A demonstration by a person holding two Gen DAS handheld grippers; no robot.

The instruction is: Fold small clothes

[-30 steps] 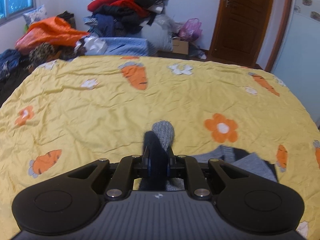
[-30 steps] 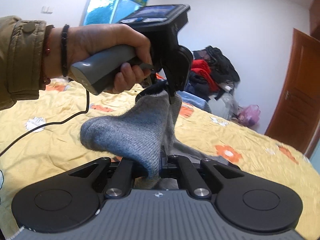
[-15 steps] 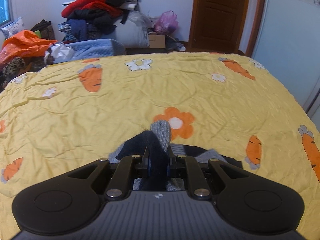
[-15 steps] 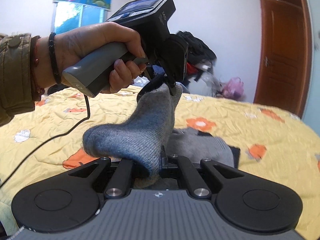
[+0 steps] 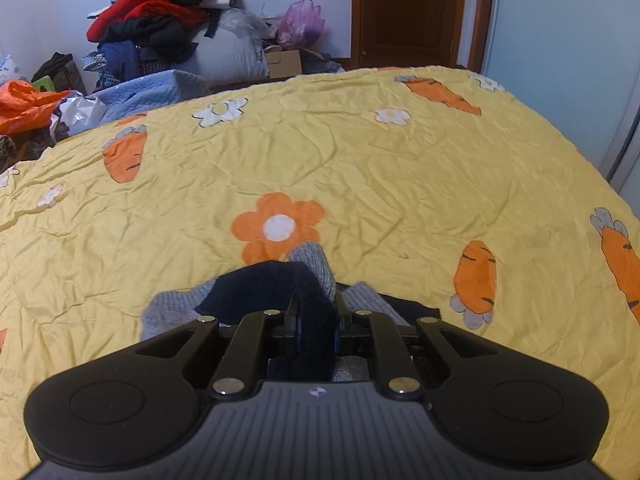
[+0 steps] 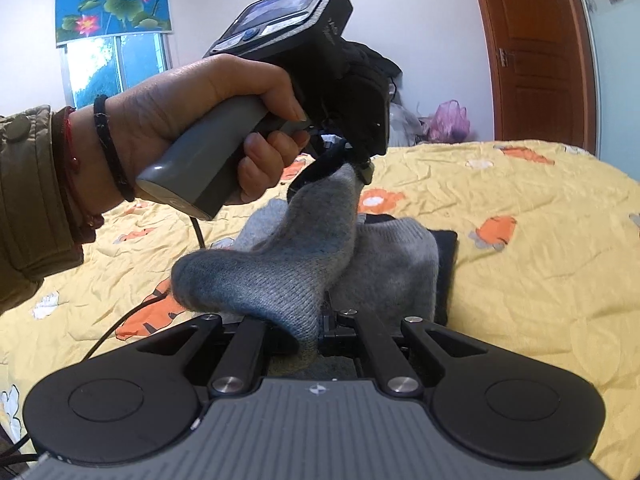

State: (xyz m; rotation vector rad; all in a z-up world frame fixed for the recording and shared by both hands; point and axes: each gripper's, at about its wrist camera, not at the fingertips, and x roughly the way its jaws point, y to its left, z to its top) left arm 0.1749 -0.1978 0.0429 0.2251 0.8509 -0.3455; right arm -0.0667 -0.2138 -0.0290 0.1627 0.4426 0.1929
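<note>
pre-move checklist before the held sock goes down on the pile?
1. Left gripper shut on the sock at its dark cuff: ok.
2. Right gripper shut on the sock's other end: ok.
3. Sock off the bedspread, strung between both grippers: ok.
4. Sock flat, no twist: not ok, it bulges at the heel.
5. Folded grey pile sits below the sock: ok.
6. Pile edges aligned: cannot tell, partly hidden.
</note>
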